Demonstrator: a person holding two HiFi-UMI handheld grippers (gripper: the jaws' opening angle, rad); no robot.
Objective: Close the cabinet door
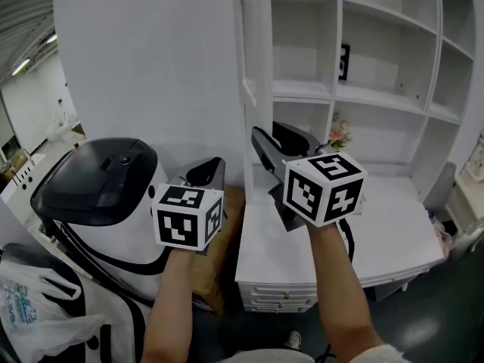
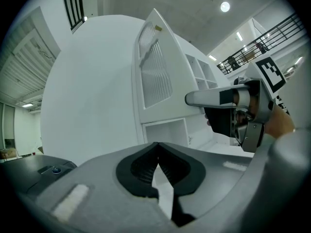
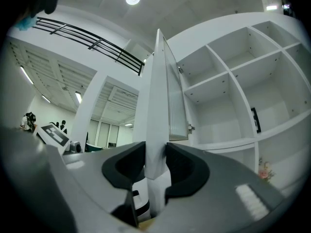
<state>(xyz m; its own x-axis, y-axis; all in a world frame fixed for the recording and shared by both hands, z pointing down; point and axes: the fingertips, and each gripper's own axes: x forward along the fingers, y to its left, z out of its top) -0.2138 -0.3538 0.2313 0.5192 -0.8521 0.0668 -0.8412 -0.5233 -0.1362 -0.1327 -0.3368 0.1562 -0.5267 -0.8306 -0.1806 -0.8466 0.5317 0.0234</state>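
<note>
**Swinging the door home on its hinge**

Head view: the cabinet door (image 1: 246, 89) stands wide open, edge-on to us, at the left side of the white shelf unit (image 1: 378, 97). The right gripper (image 1: 266, 137) reaches to the door's lower part. The left gripper (image 1: 212, 169) hangs lower and further left, apart from the door, above a black-lidded white appliance (image 1: 98, 180). The desk top (image 1: 386, 233) below the shelves is bare near the door's path.

Left gripper view: our left tongs (image 2: 156, 152) are pressed tip to tip with nothing between them. From here the door (image 2: 154, 76) shows its slatted face, tilted well out from the frame, with the right gripper (image 2: 214, 99) beside it.

Right gripper view: the right tongs (image 3: 154, 161) are clamped on the door's thin free edge (image 3: 158, 101), one pad on each face. The open shelves (image 3: 228, 81) lie to the right, which is the way the door must travel.

We judge the step in hand to be the swing itself. We should move the wrist along the hinge's arc, not in a straight line, so the pads do not twist off the edge. We should let go just before the door meets the frame, or the inner jaw may be pinched. A last push on the outer face could finish it. The left gripper is best held clear.
</note>
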